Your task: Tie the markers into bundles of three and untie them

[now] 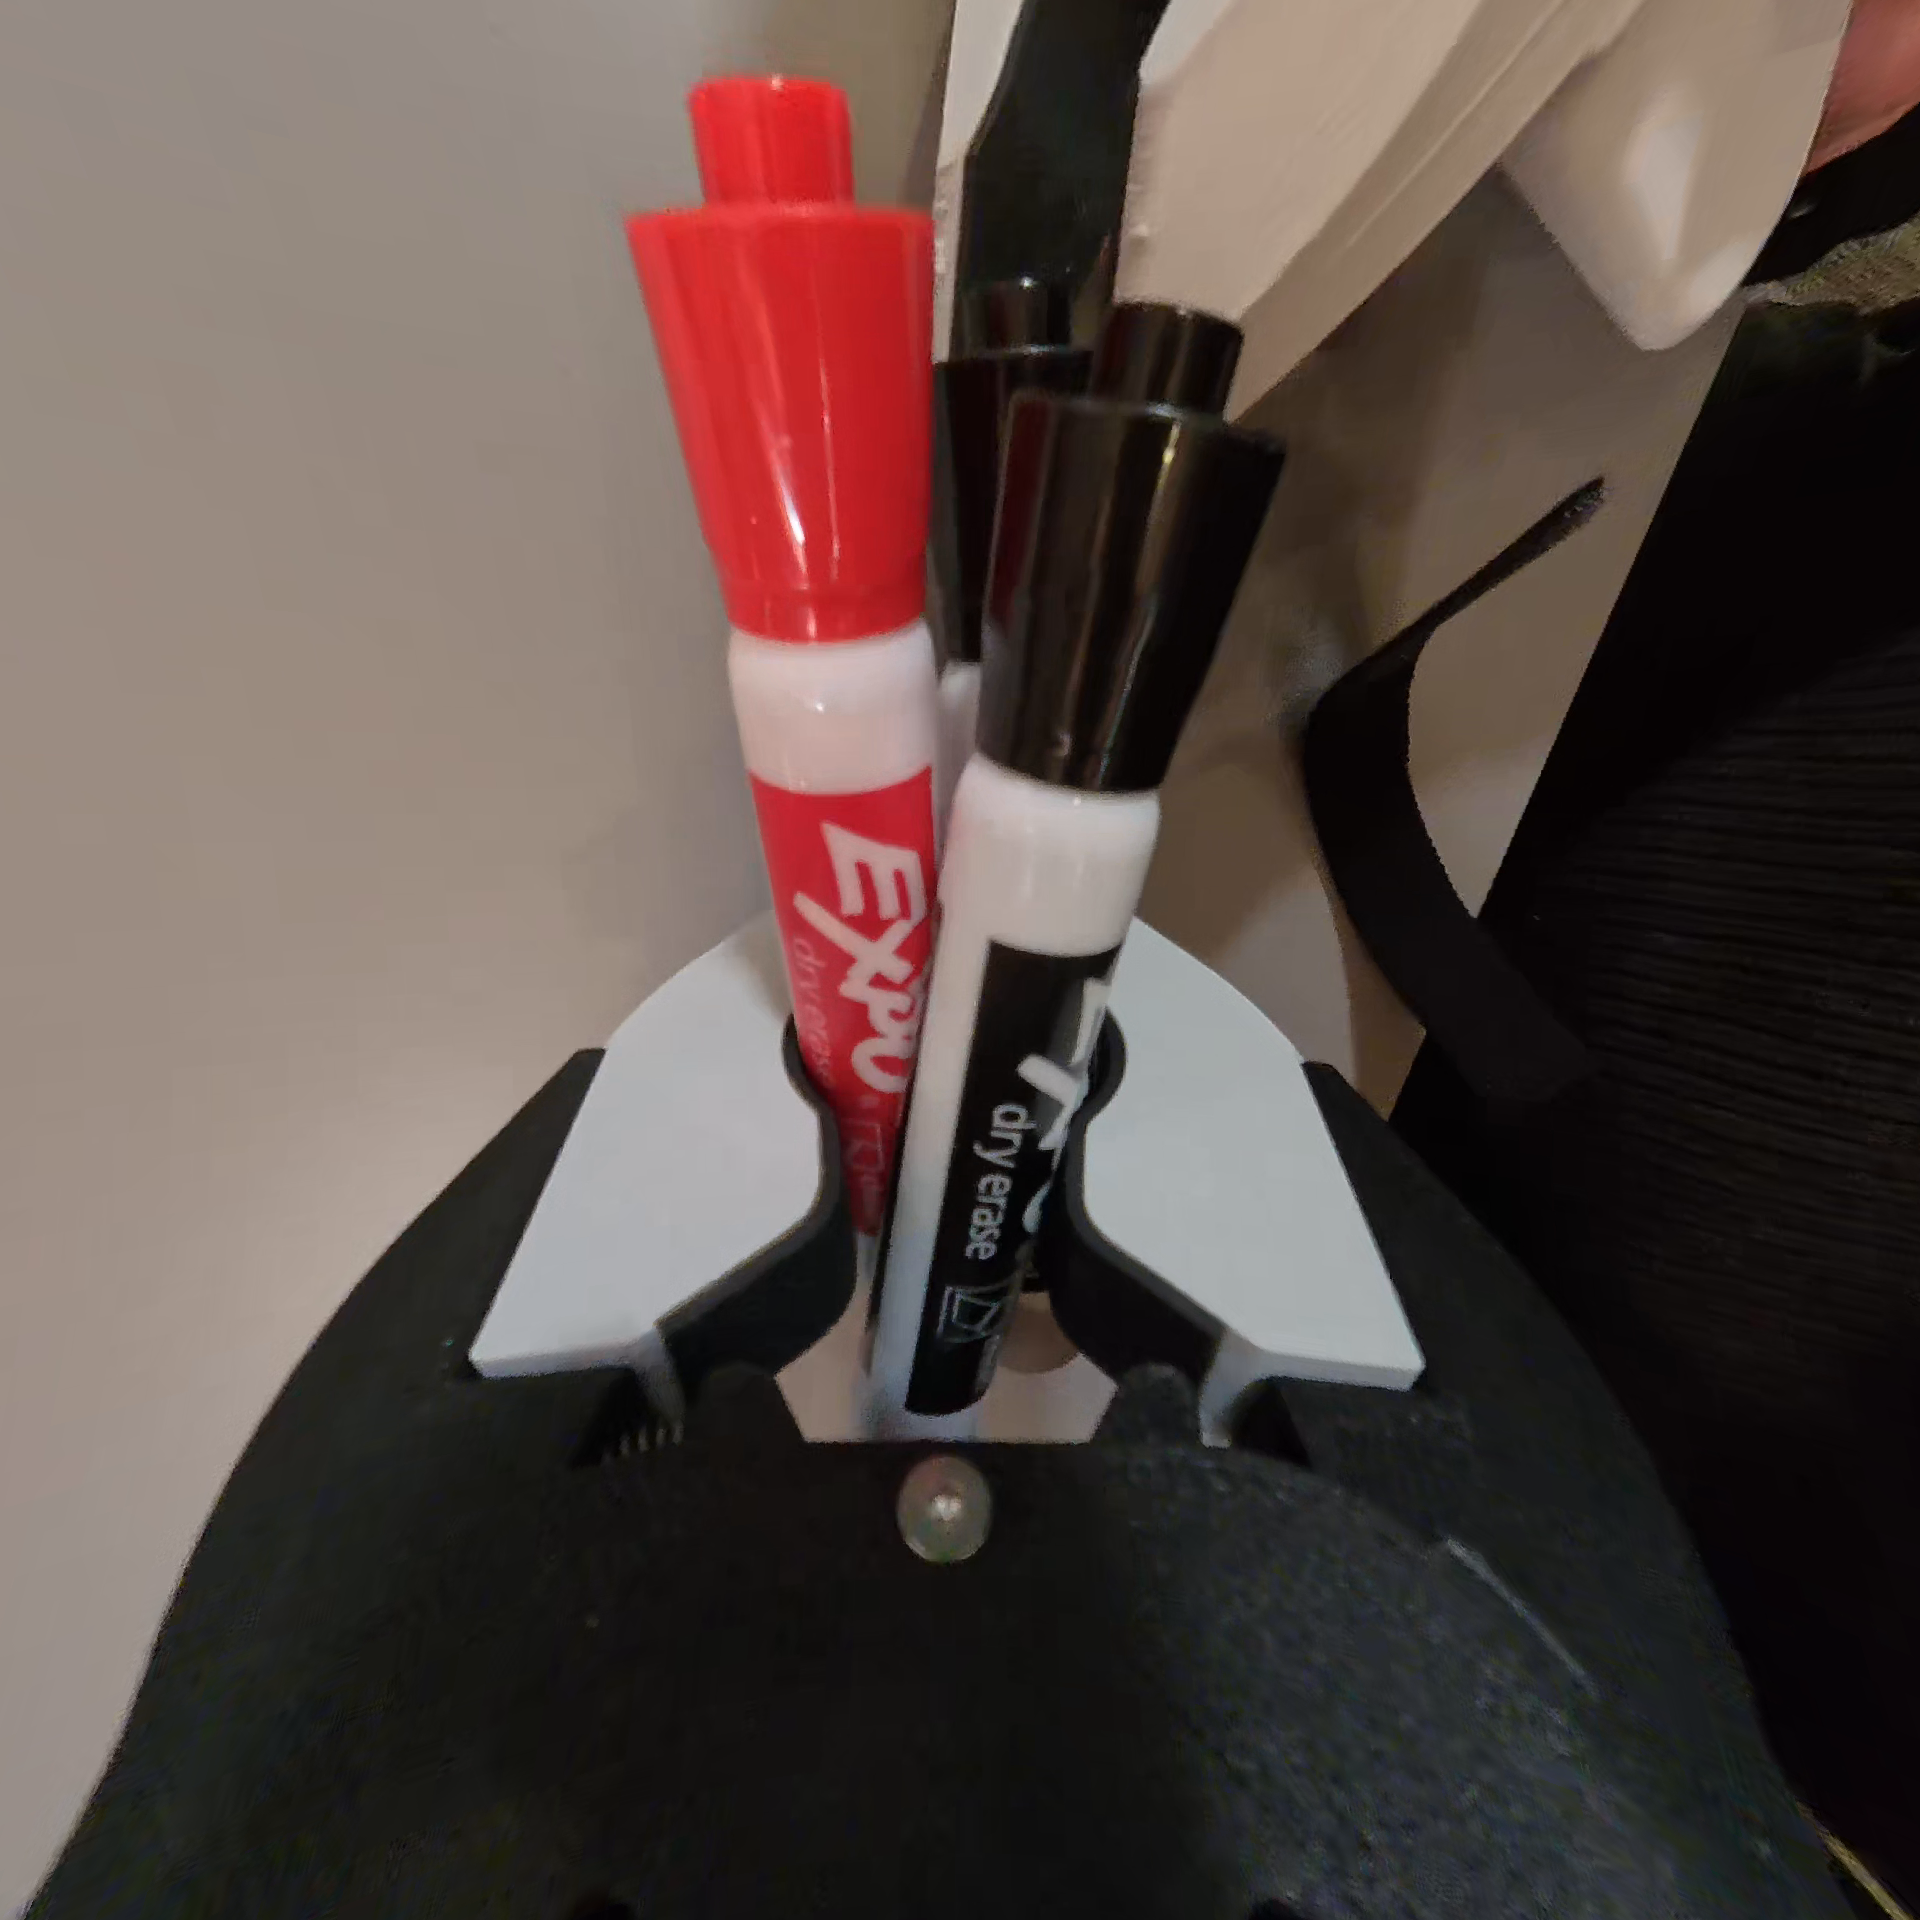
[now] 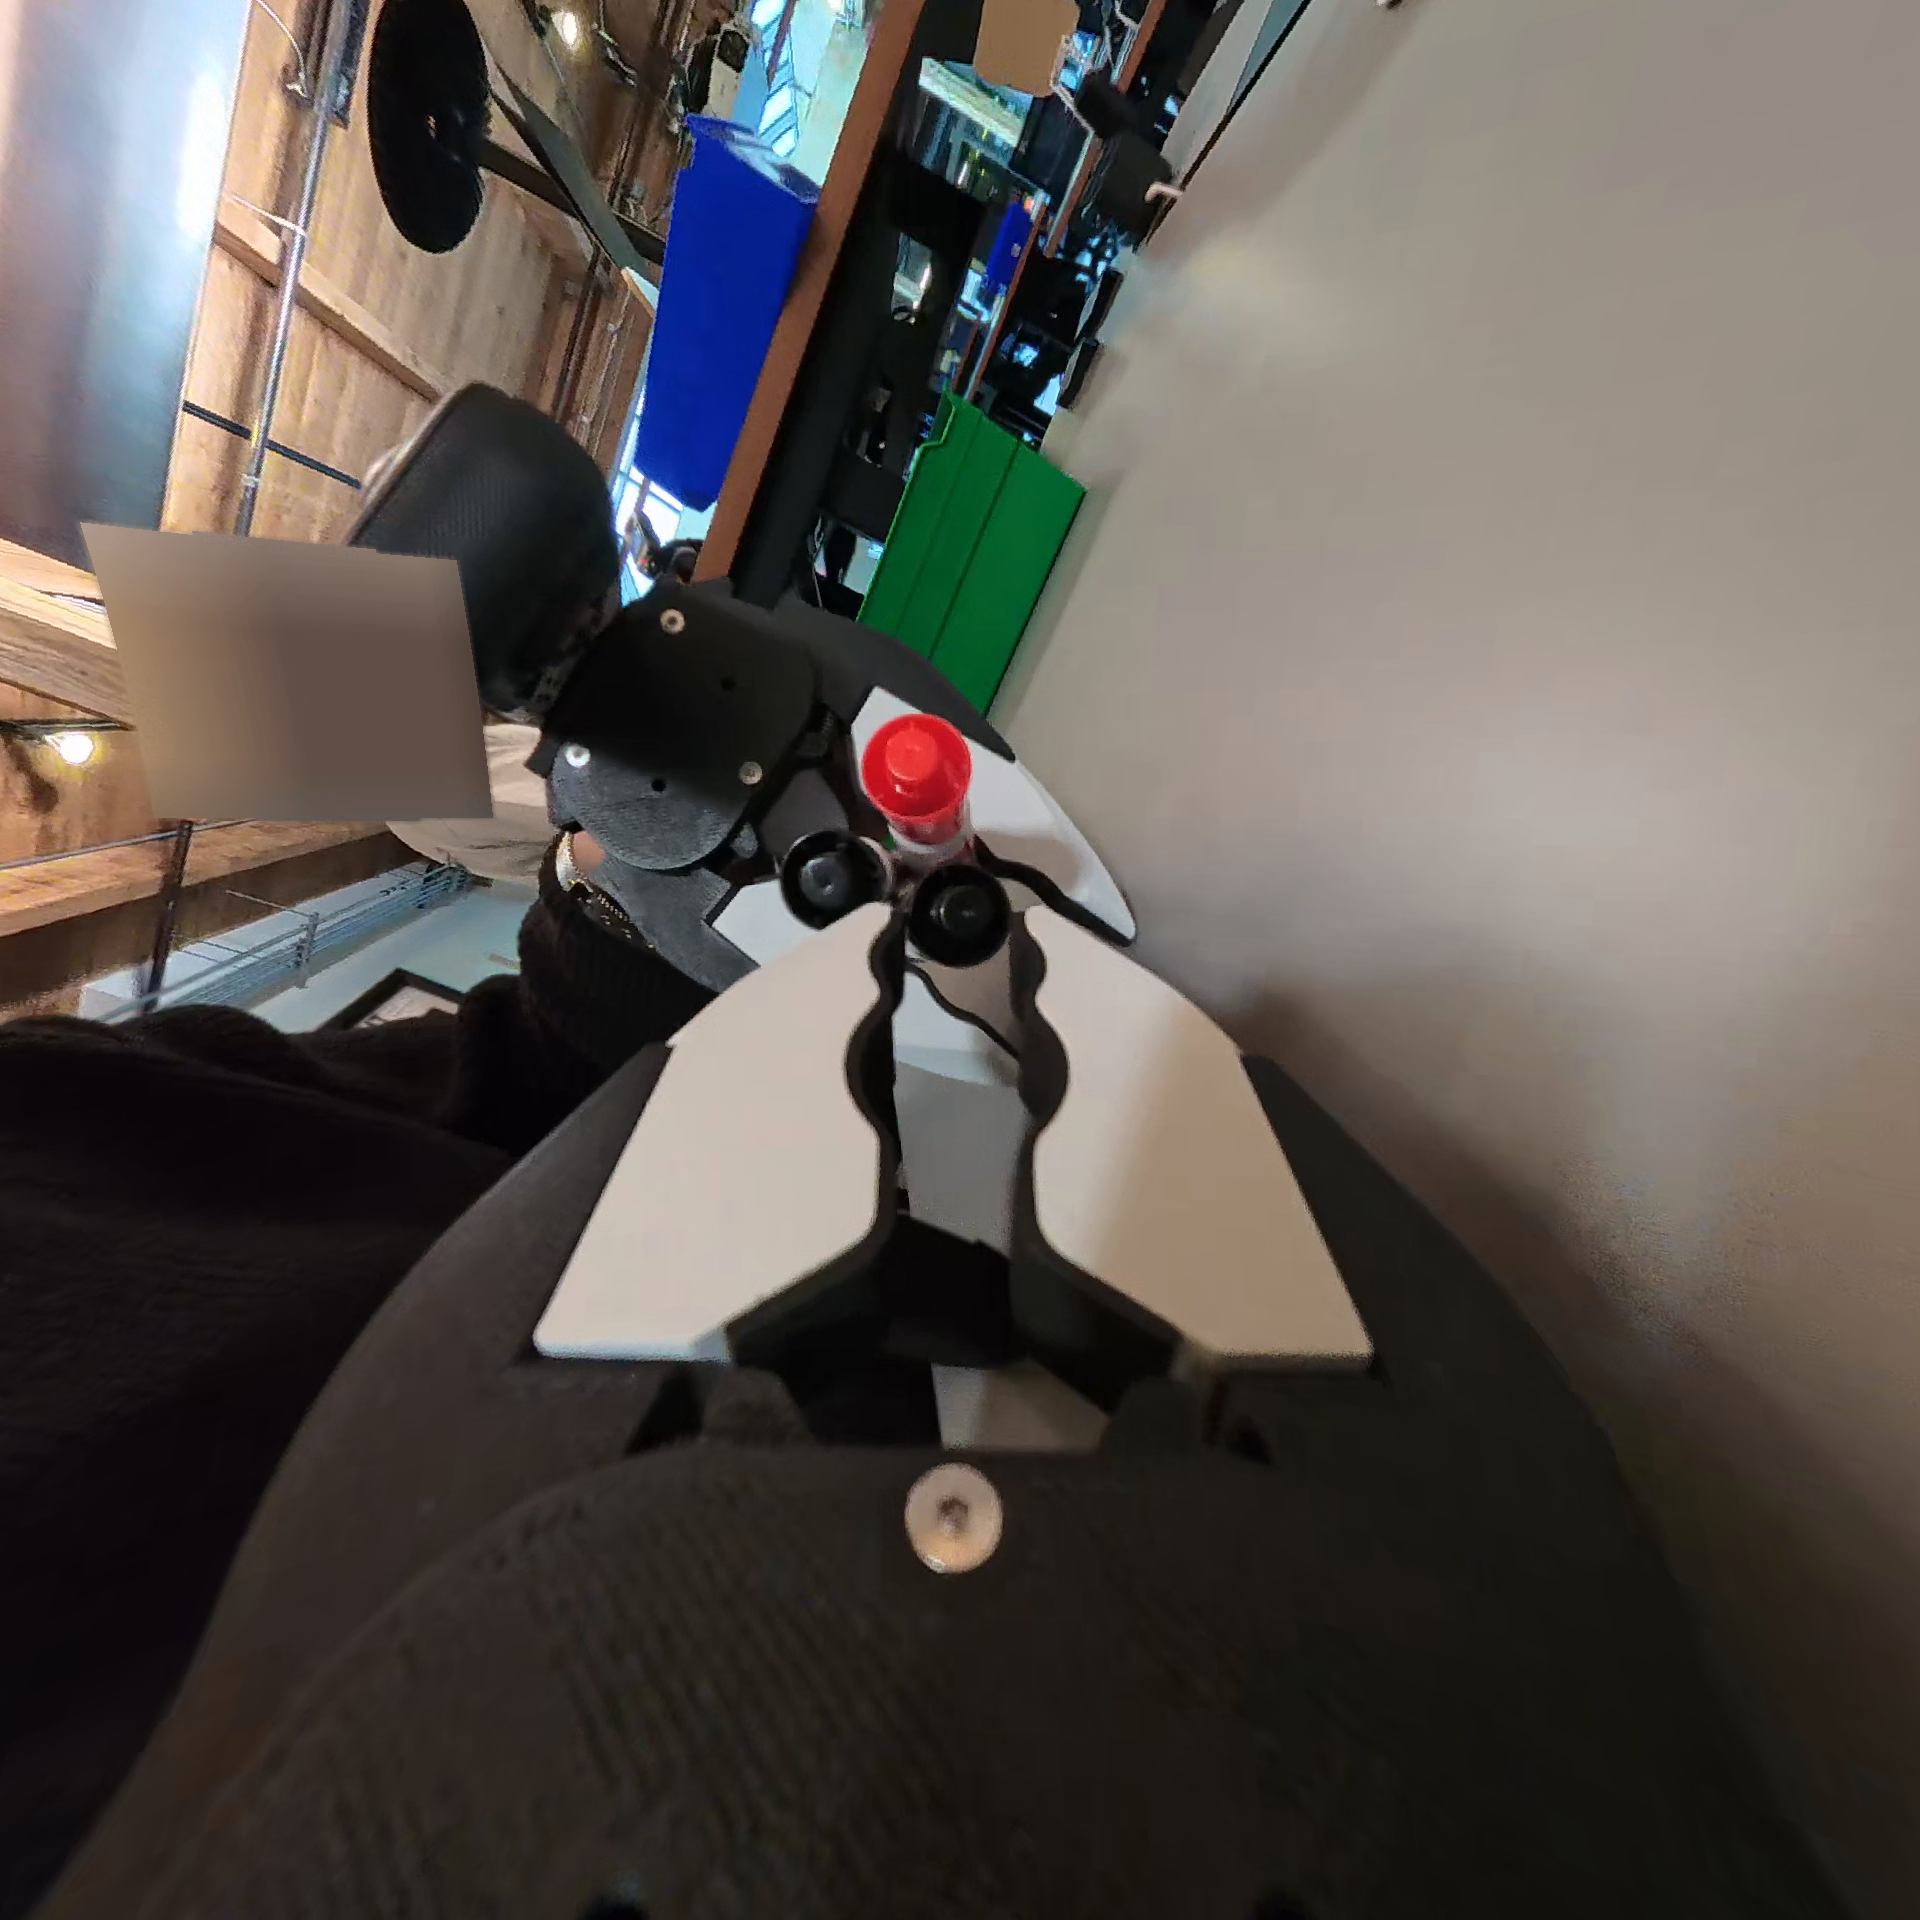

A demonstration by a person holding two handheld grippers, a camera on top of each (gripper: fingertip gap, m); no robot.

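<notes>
Left hand-held gripper (image 1: pixel 951 1049) clamps three markers (image 1: pixel 1049 935) (one red); right hand-held gripper (image 2: pixel 951 935) parted, facing caps.

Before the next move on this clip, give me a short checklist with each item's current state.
1. Left gripper clamped on the markers: ok, fingers closed around the barrels.
2. Three markers in the bundle: ok, one red marker and two black markers seen end-on in the right wrist view.
3. Right gripper free to act: ok, jaws apart, nothing visible between them.
4. Right gripper lined up with the caps: ok, its tips are just short of the black caps.
5. Band or tie on the bundle: cannot tell, none clearly visible.
</notes>
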